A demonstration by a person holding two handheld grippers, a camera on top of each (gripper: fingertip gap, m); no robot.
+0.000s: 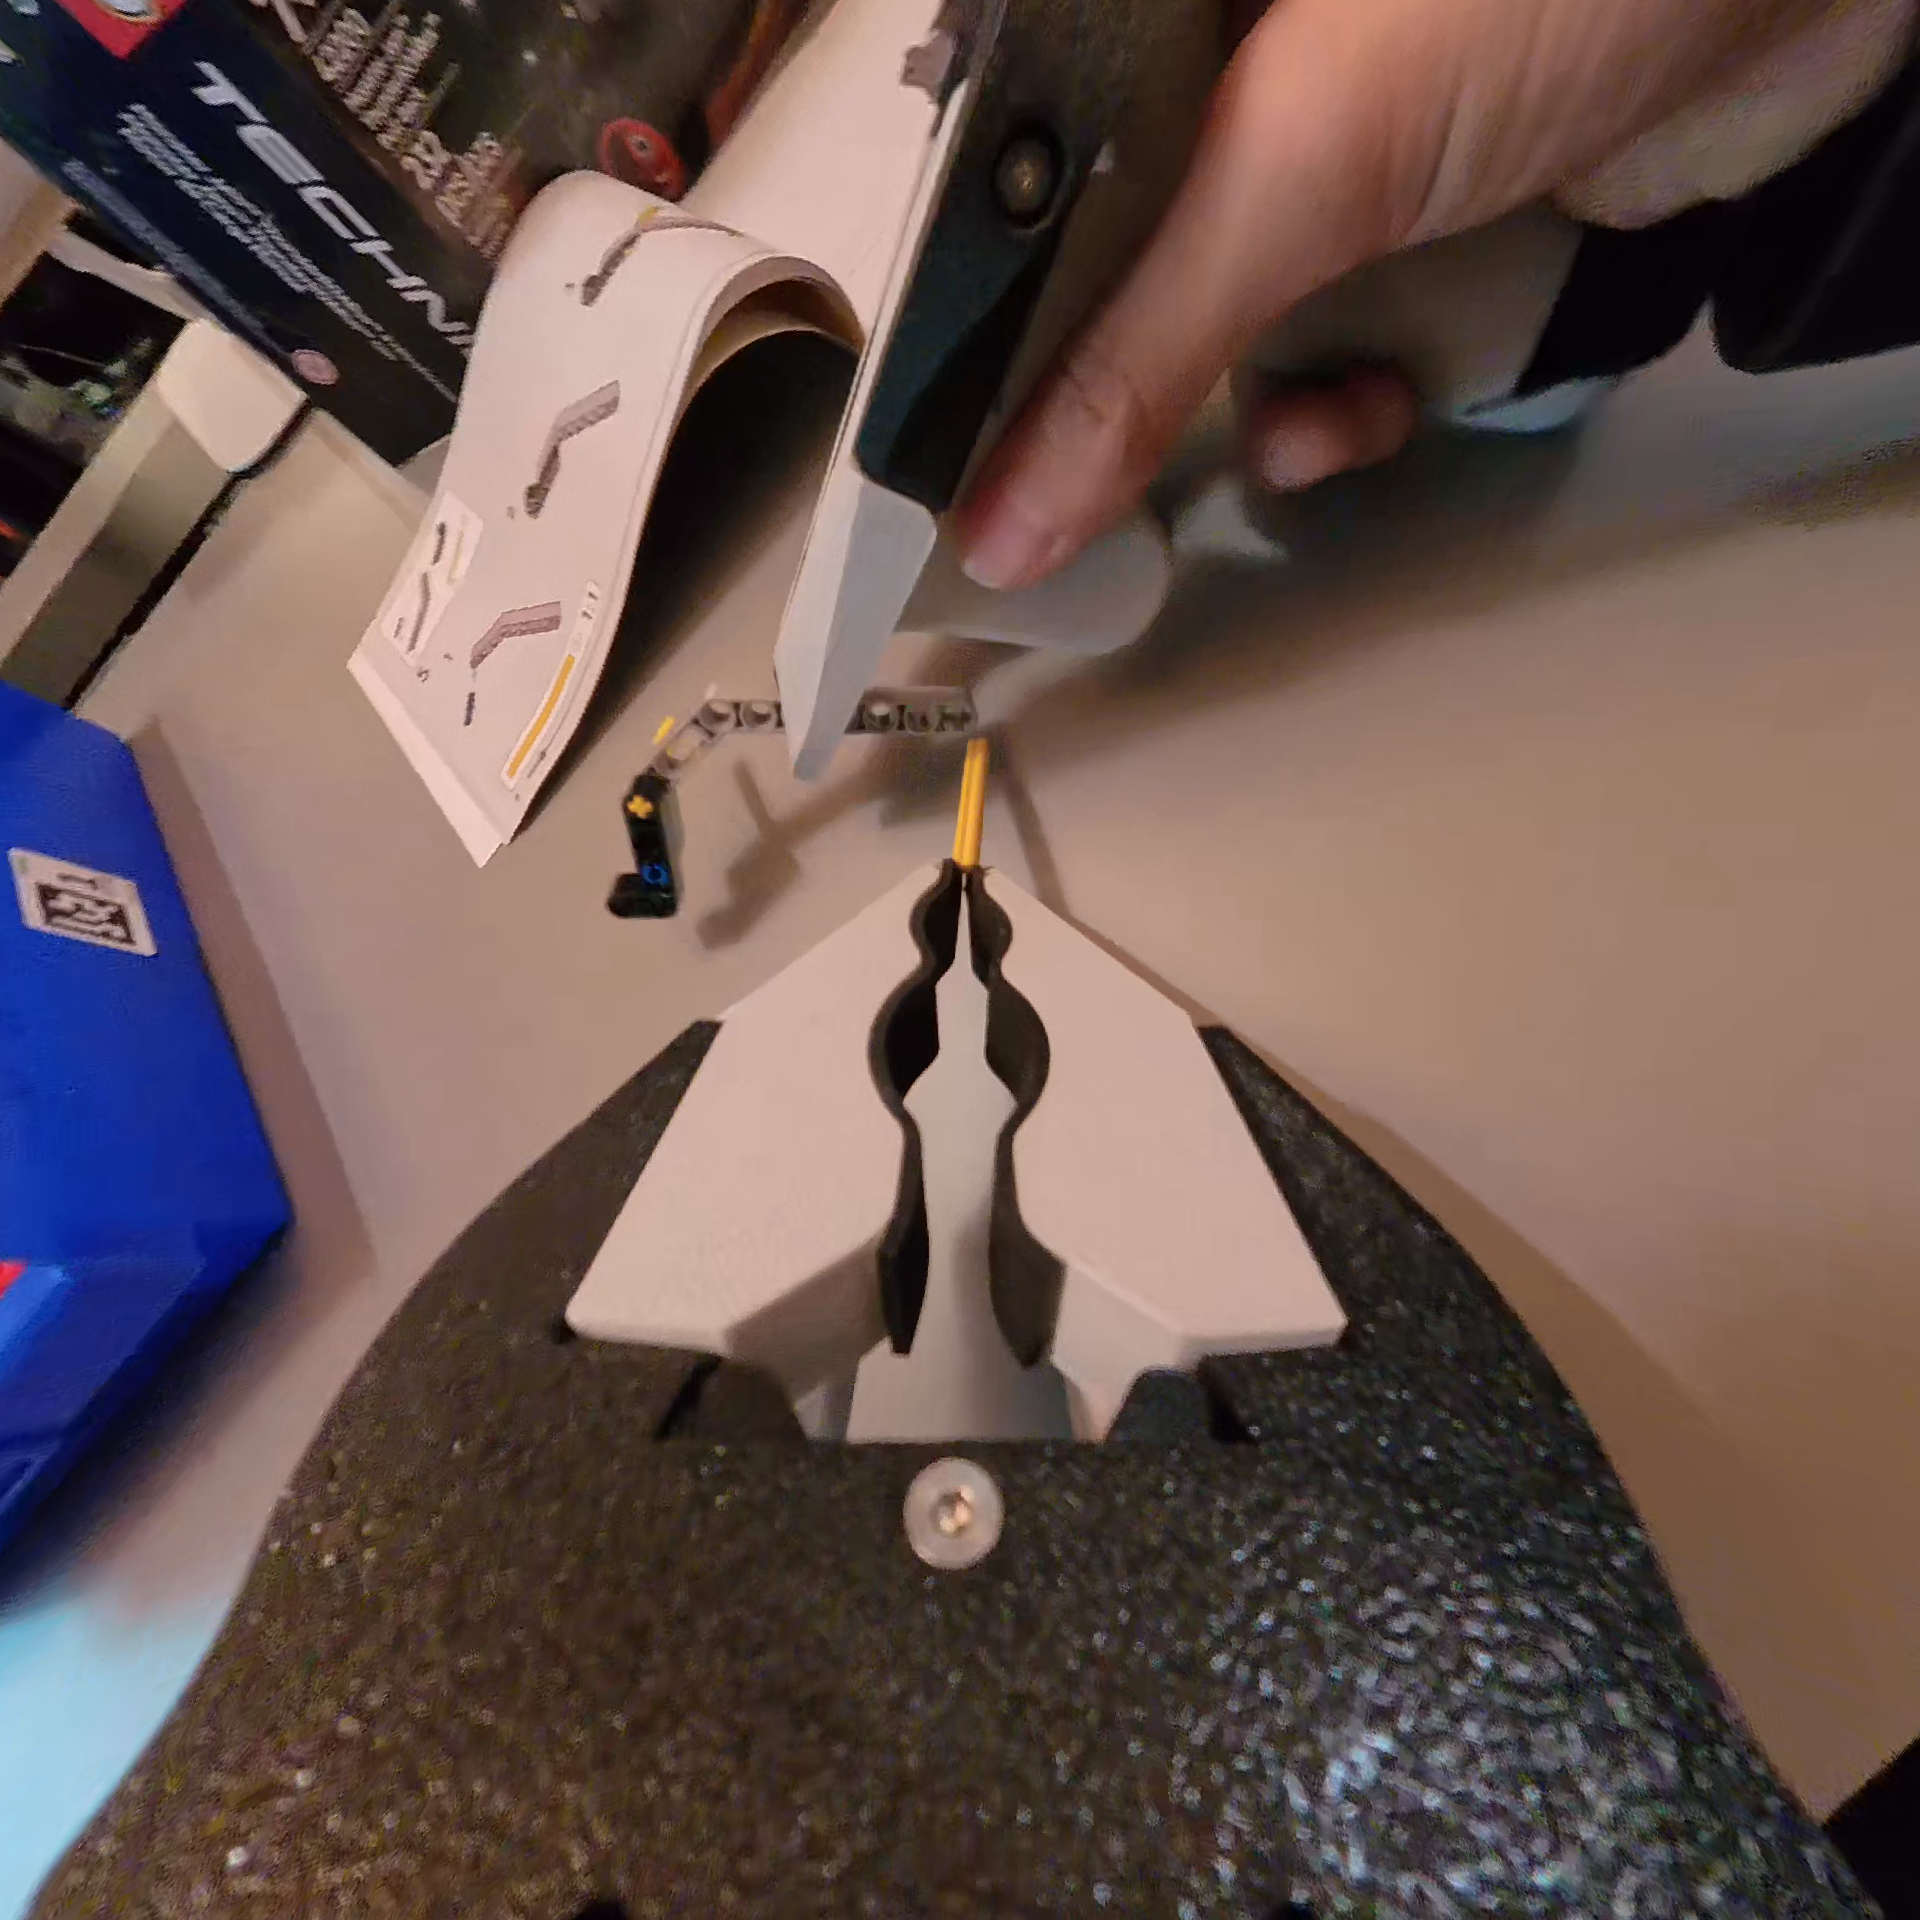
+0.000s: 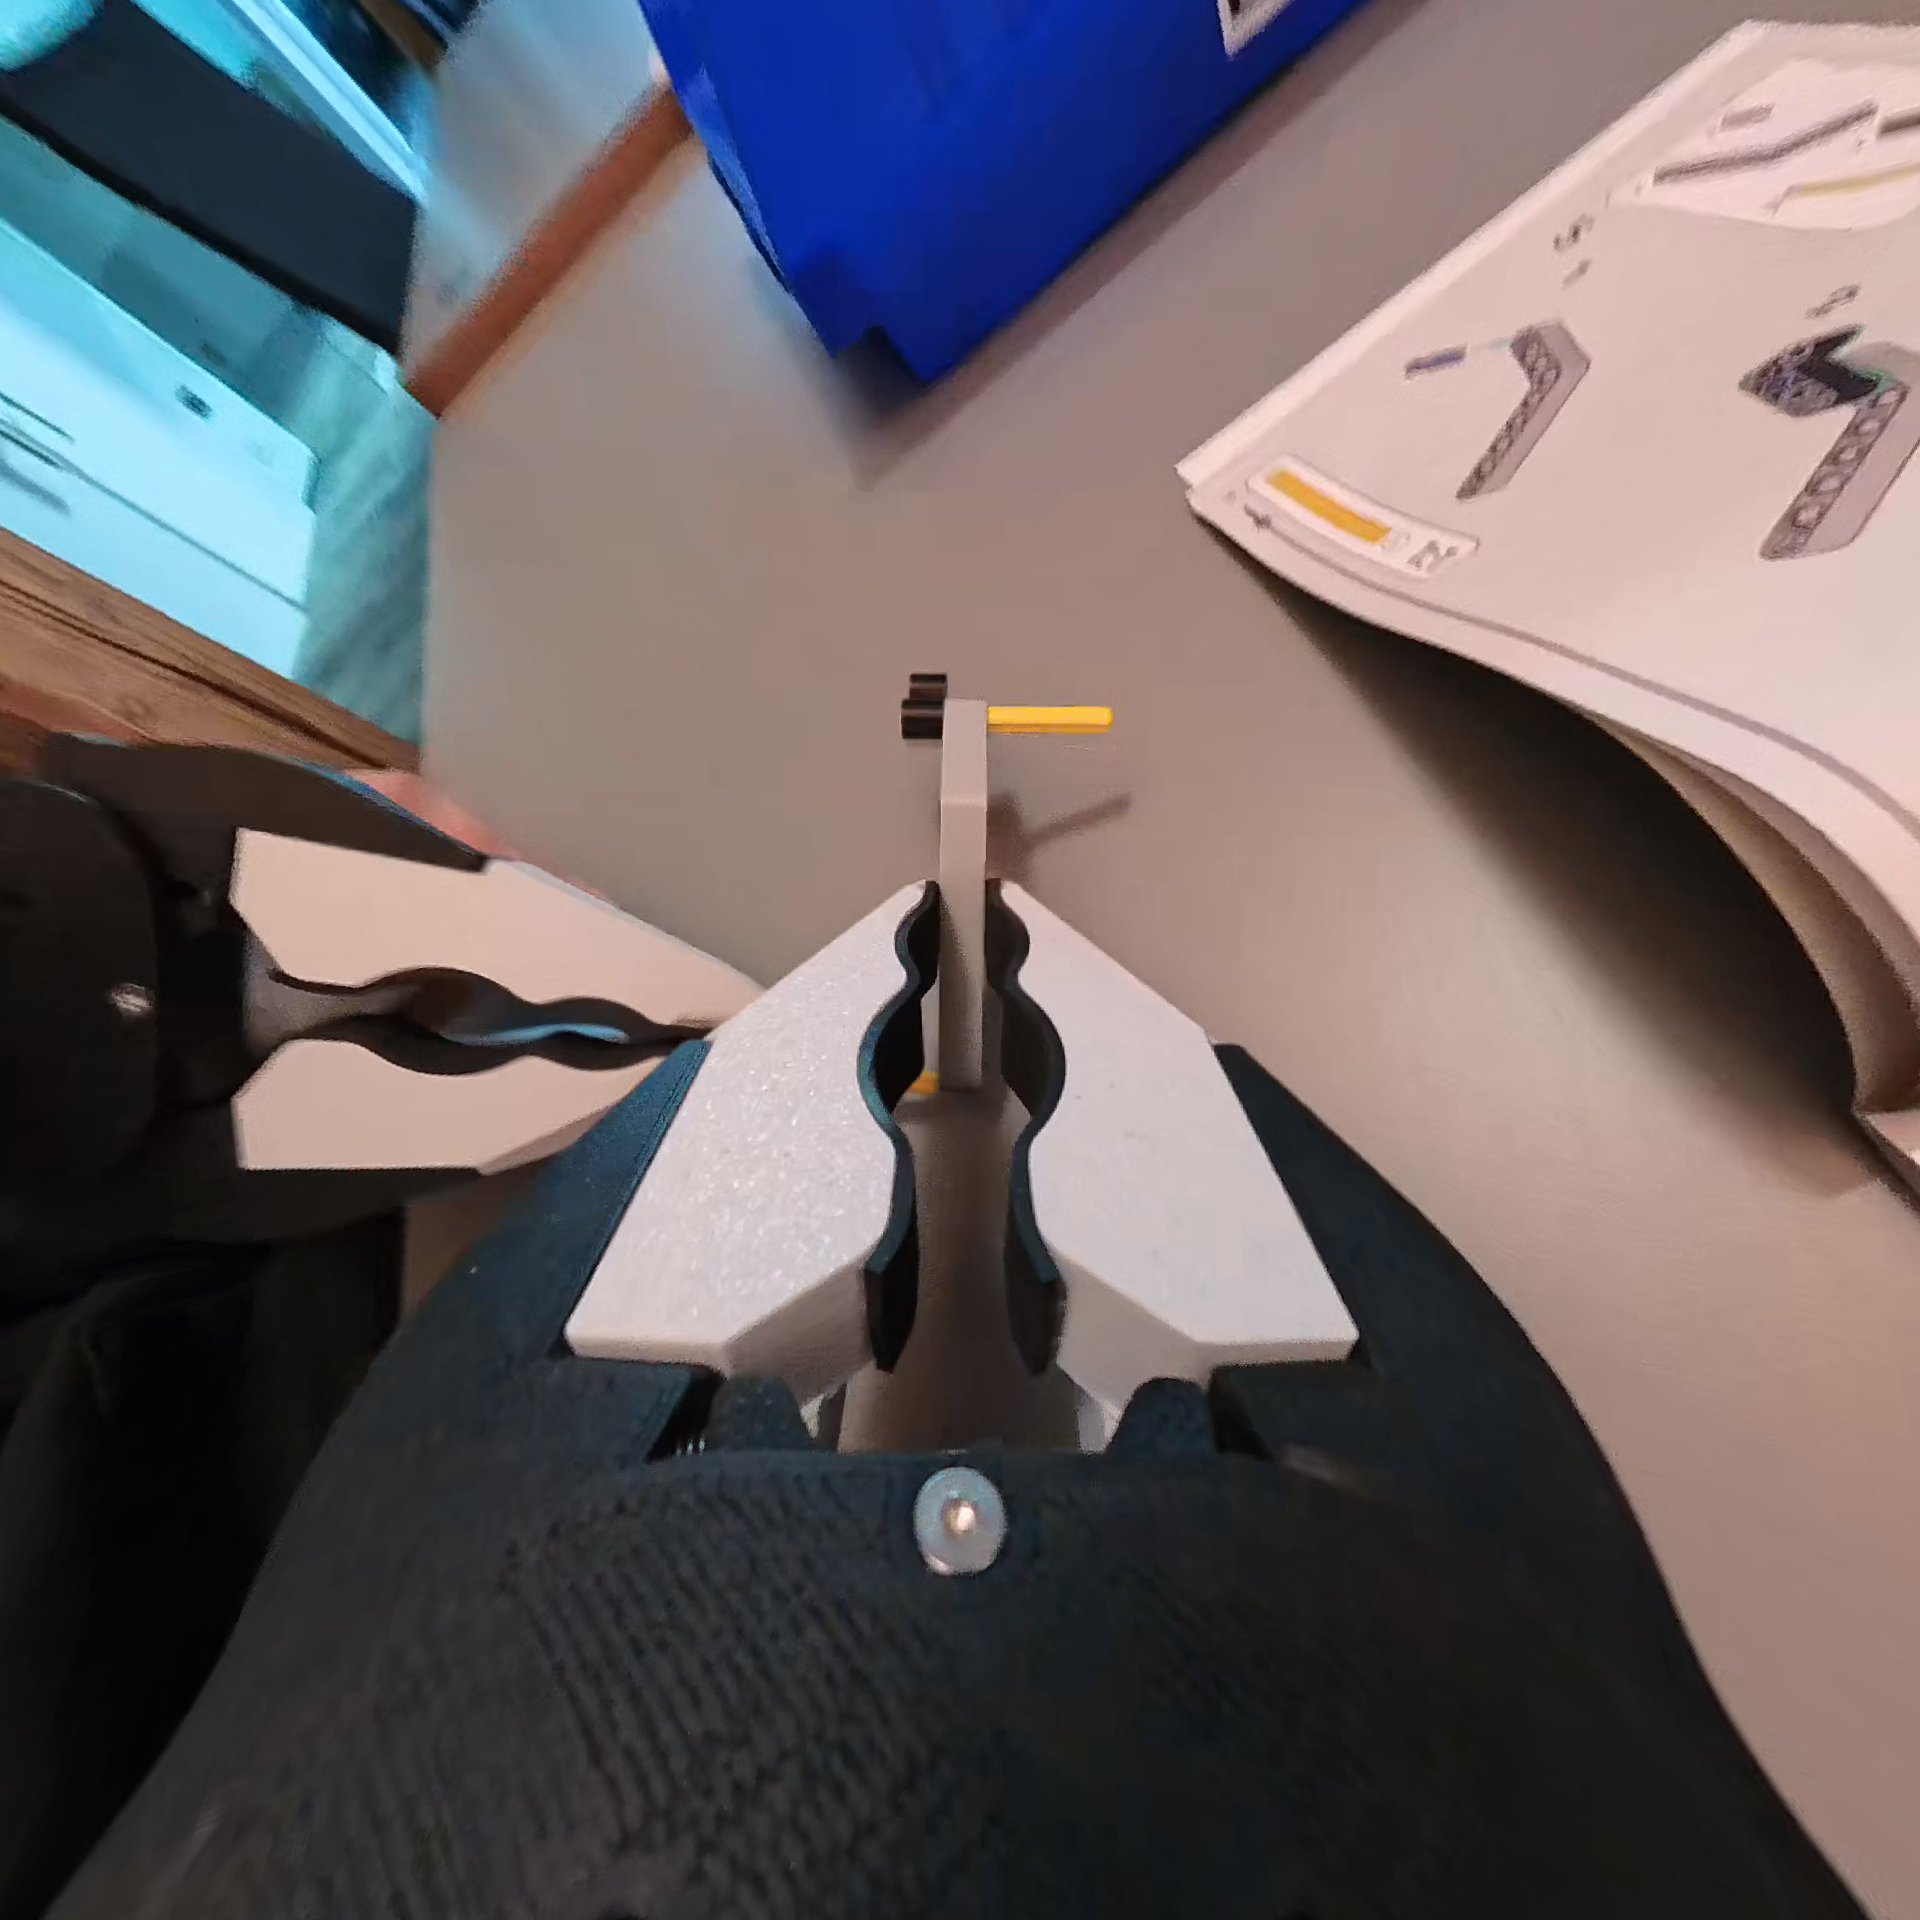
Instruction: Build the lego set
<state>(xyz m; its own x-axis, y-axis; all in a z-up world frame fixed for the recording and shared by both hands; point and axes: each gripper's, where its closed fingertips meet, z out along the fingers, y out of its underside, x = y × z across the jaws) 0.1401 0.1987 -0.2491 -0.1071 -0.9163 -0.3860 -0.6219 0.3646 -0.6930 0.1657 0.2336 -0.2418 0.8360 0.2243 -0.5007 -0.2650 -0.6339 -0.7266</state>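
My left gripper [image 1: 966, 878] is shut on a thin yellow axle [image 1: 975, 800] that points at the near end of a grey bent beam [image 1: 920, 717]. My right gripper [image 2: 961, 894], held by a hand, is shut on that grey beam [image 2: 961, 821], which I see edge-on and a little above the table. A black connector [image 2: 923, 707] and a second yellow axle [image 2: 1049, 716] stick out of the beam's far end. The black connector [image 1: 649, 852] also shows in the left wrist view. The right gripper [image 1: 883, 727] comes in from above there. The left gripper [image 2: 686, 1029] comes in from the left, its tips hidden.
An open instruction booklet [image 1: 582, 468] lies behind the beam; it also shows at the right in the right wrist view [image 2: 1558, 468]. A blue box [image 1: 104, 1039] stands at the left. A black set box [image 1: 312, 208] stands at the back. The grey table [image 1: 1455, 935] lies below. The gap from one gripper's tips to the other's is roughly 5 cm.
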